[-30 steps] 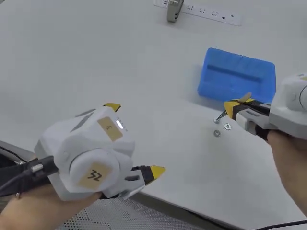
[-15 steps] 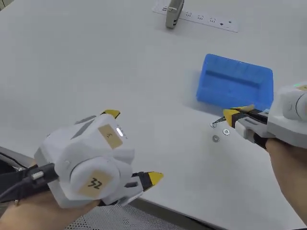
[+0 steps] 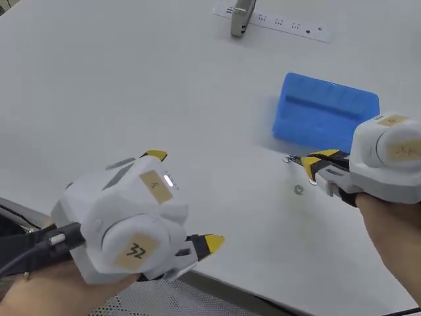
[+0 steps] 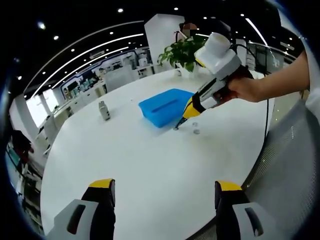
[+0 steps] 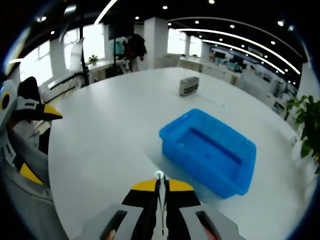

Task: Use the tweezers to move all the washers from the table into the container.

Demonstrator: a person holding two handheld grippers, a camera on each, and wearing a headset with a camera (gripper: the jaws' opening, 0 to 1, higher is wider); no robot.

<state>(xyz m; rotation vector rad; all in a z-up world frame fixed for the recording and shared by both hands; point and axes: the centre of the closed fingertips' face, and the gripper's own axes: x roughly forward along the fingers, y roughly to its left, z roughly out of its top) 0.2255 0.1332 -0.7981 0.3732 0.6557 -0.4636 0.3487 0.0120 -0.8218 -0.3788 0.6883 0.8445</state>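
Now — right gripper [image 5: 160,189] tight on tweezers [image 3: 295,158], washer [image 5: 159,174] at tips — left gripper [image 4: 165,185] agape.

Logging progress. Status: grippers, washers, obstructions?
Left gripper open. Right gripper shut on tweezers, held washer at tip, near container. Loose washer on table. Nothing blocking.

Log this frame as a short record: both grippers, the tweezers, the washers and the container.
left gripper: open, holding nothing
right gripper: shut on tweezers
held washer: at tweezers tips, short of the container
loose washer: on table, near right gripper
container: blue, no washer visible inside
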